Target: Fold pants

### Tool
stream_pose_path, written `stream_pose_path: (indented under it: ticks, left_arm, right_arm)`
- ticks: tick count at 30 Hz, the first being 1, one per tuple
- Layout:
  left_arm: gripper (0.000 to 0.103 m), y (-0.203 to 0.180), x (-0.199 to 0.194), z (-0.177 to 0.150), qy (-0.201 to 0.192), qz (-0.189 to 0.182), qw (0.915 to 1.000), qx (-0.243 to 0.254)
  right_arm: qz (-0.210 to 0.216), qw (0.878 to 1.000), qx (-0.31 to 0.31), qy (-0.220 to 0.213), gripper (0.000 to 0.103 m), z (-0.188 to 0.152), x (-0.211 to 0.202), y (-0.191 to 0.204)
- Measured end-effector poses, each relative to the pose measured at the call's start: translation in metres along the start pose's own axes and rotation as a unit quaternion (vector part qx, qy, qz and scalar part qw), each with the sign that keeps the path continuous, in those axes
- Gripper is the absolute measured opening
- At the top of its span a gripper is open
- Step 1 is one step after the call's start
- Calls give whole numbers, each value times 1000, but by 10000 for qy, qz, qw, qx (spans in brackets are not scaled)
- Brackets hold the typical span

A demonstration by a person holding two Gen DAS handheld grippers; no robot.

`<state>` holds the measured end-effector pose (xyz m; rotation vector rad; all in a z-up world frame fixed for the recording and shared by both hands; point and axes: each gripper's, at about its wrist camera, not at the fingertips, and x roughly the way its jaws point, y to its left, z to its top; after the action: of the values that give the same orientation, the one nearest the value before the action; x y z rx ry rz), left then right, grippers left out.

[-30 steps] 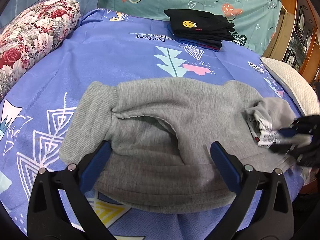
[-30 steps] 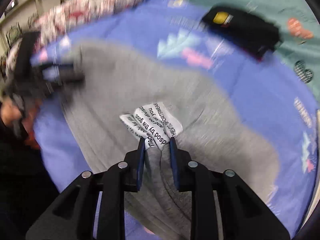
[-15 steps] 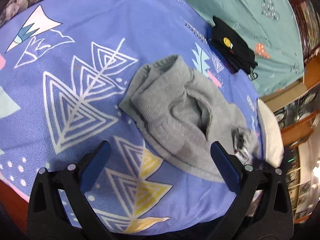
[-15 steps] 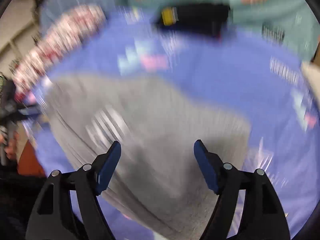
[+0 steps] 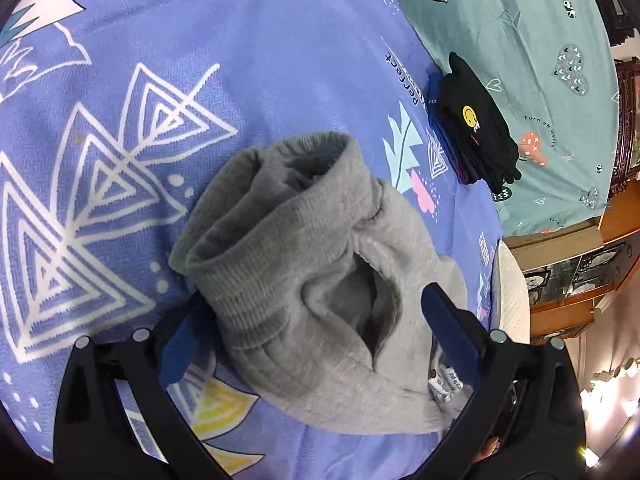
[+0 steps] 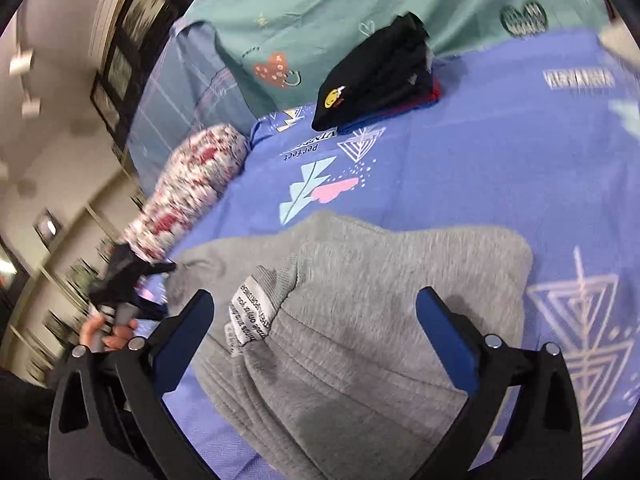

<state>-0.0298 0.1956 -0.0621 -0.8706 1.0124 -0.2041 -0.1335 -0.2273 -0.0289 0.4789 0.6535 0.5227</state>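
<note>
Pants (image 5: 312,280) bundled into a thick grey fold on the bed (image 5: 280,60), near done. Left gripper (image 5: 312,328) fingers spread wide, straddling the bundle without pinching. Right gripper (image 6: 316,332) fingers opening, gripping nothing. Left: perhaps tidying, stacking.

Bedding and a dark clothing stack lying around and beyond the claws

A purple-blue bedsheet (image 5: 280,60) with white triangle prints is spreading out ahead of both claws and beneath them. A folded black garment (image 6: 376,76) bearing a yellow smiley patch is sitting well ahead of the right claw, topping a small stack with blue and red edges showing underneath. A teal quilt (image 6: 320,20) printed with hearts is lying farther off behind that stack. A floral pillow (image 6: 188,196) is resting ahead and to the left of the right claw. A white pillow (image 5: 512,292) is lying just right of the left claw, with a wooden cabinet (image 5: 580,276) standing beyond it.
</note>
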Motion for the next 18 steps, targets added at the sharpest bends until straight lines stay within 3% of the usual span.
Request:
stream_pose_path:
  ticks: [4,7,10,12,15,18]
  left_arm:
    - [101,-6,1,-10,142,-223,9996,-26]
    - [101,-11,1,-28,548,-320,9979,-149]
    - [101,-16,3,-42,802,-319,9962,-133]
    - [101,-10,2,-37,664,-370,9966,-333]
    - [101,3,0,-13,132,-541,9957,-736]
    - [100,-1,8,-2,-1,-764,9939,-801]
  right_arm:
    - [85,9998,73,141,102,2,-2,-1]
    - [86,9997,-174,118,102,3,-1,7]
    - [144,9996,-34,242,102,7,8,2]
    - [220,9993,98,285,102,7,11,-2]
    - [259,9993,110,262,102,5,9,-2]
    - [226,9994,-2,270,102,3,9,1]
